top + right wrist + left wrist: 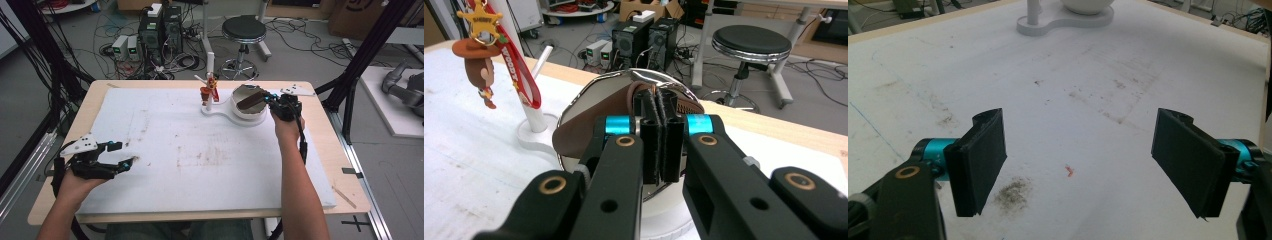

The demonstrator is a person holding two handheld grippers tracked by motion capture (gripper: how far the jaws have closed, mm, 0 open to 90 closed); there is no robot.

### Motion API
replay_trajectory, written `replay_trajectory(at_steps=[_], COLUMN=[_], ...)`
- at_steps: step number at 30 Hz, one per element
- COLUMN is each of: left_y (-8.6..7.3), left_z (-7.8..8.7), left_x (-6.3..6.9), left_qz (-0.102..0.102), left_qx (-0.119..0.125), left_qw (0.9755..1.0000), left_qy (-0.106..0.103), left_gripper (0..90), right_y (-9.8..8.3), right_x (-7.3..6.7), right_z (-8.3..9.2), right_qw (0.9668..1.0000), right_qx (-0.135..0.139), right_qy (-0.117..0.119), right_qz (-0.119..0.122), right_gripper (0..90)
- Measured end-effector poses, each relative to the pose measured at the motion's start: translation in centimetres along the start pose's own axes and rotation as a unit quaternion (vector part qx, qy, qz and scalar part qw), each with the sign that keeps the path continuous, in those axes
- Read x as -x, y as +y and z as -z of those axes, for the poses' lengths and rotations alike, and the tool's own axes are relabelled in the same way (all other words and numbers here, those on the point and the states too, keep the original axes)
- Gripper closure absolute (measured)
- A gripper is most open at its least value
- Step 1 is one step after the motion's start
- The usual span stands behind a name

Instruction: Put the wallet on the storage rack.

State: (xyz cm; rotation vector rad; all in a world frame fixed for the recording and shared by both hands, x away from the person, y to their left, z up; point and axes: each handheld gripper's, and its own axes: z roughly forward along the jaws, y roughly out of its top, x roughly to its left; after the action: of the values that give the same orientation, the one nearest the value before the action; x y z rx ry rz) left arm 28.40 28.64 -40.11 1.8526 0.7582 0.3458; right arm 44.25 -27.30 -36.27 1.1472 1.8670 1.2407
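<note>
Left tongs (116,156) rest low at the near left of the tabletop (165,150). Jaws spread wide, nothing between them, just stained white surface ahead.

Farther off, right tongs (272,98) reach to the white bowl (250,114) at the far middle. Jaws clenched, pads nearly touching, pinching the edge of a brown leather piece (589,131) that lies across the bowl's mouth.

Beyond, left of the bowl, a cowboy keychain (481,60) hangs on the white stand's post.

Judgement: grasp made; whether the piece goes in or comes out, cannot tell. The transfer itself looks unfinished.
</note>
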Motion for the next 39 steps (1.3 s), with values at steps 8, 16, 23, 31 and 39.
replay_trajectory(at_steps=[8, 16, 23, 31, 39], left_y=[0.0, 0.0, 0.1, 0.4, 0.7], left_z=[-0.1, -0.2, -0.3, -0.6, -1.1], left_x=[0.1, 0.1, 0.1, 0.2, -0.1], left_qz=[0.000, -0.001, 0.001, -0.005, -0.007], left_qx=[-0.001, -0.002, -0.002, 0.000, 0.006], left_qw=[1.0000, 1.0000, 1.0000, 1.0000, 0.9999], left_qy=[-0.001, -0.002, -0.004, -0.008, -0.012], left_gripper=[21.8, 21.8, 21.8, 21.8, 21.8], right_y=[0.0, 0.3, 0.5, 0.4, -0.7], right_x=[-0.5, -0.9, -1.1, -1.6, -2.2], right_z=[-0.2, -0.1, 0.5, 2.6, 5.5], right_qw=[0.9997, 0.9996, 0.9997, 0.9992, 0.9987], right_qx=[-0.005, 0.013, 0.019, 0.037, 0.051], right_qy=[-0.008, -0.022, -0.014, -0.010, 0.005], right_qz=[0.022, 0.013, 0.010, 0.008, 0.003], right_gripper=[89.3, 60.5, 42.7, 33.8, 31.2])
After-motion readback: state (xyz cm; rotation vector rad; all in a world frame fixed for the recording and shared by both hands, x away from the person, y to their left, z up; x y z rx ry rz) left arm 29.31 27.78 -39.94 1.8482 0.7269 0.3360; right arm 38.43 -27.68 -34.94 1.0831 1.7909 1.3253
